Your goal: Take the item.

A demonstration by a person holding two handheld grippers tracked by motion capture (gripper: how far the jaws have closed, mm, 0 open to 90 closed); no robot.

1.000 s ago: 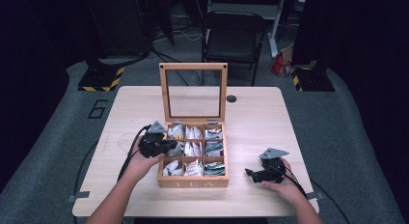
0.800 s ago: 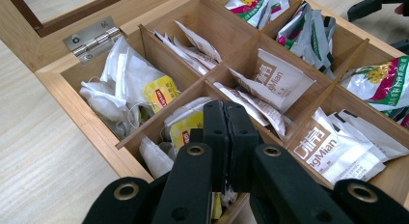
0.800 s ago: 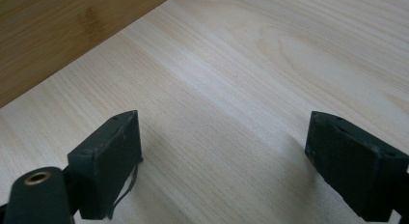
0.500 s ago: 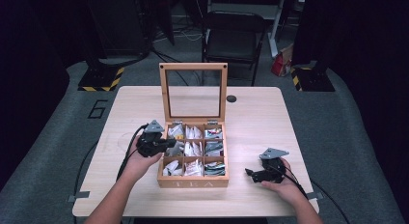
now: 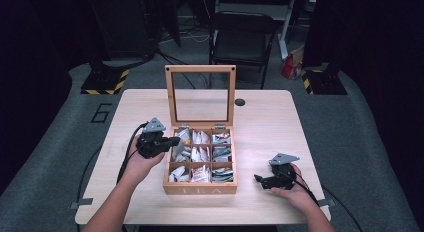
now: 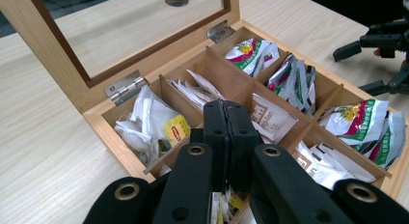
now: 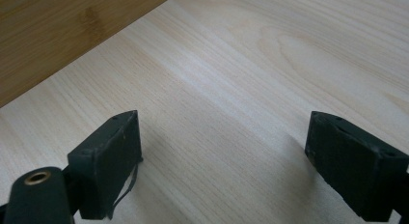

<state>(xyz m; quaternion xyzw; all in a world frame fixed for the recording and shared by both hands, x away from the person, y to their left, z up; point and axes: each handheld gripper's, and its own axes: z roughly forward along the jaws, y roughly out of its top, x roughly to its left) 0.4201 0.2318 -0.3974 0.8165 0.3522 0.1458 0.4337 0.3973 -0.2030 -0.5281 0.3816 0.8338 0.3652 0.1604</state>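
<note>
Tea bags fill a wooden tea box (image 5: 200, 189) with nine compartments, which sits near the middle of the light wooden table (image 5: 265, 117) with its glass-paned lid (image 5: 200, 93) standing upright at the back. In the left gripper view, the back-left compartment holds white tea bags (image 6: 149, 120), one with a yellow label, and green-printed packets (image 6: 359, 120) lie in the compartments on the far side.

At the box's left edge, the left gripper (image 5: 172, 141) hovers over the left column of compartments, with its jaws pressed together. Whether a thin tag or string is pinched between them I cannot tell; nothing plainly shows there, though bits of tea bag sit just beneath the tips.

Well apart, to the right of the box near the table's front edge, the right gripper (image 5: 260, 181) rests low over bare wood in the person's hand. Its jaws stand wide apart with nothing between them.
</note>
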